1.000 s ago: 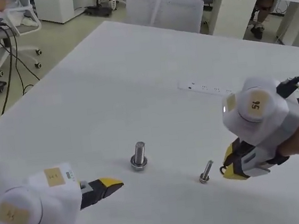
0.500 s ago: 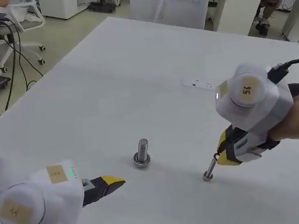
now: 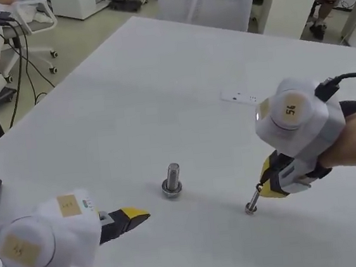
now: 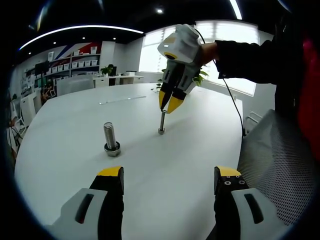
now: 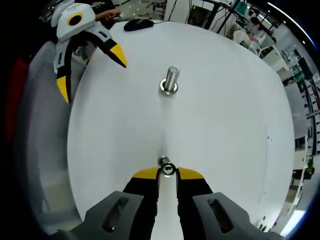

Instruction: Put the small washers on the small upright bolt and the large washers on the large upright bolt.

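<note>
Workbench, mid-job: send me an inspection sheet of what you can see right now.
Surface: smooth white tabletop.
Job's things: large steel bolt upright, with a ring at its base that could be a washer or its head; small steel bolt standing to its right; what looks like a small steel washer at that bolt's top.
Clutter: white power strip; black mouse.
Grippers: right gripper pinched on the small steel washer; left gripper open, holding nothing.
Cables: black cable from the right gripper; black cords hanging beyond the table's left.
Surroundings: grey chair, office desks behind.
</note>
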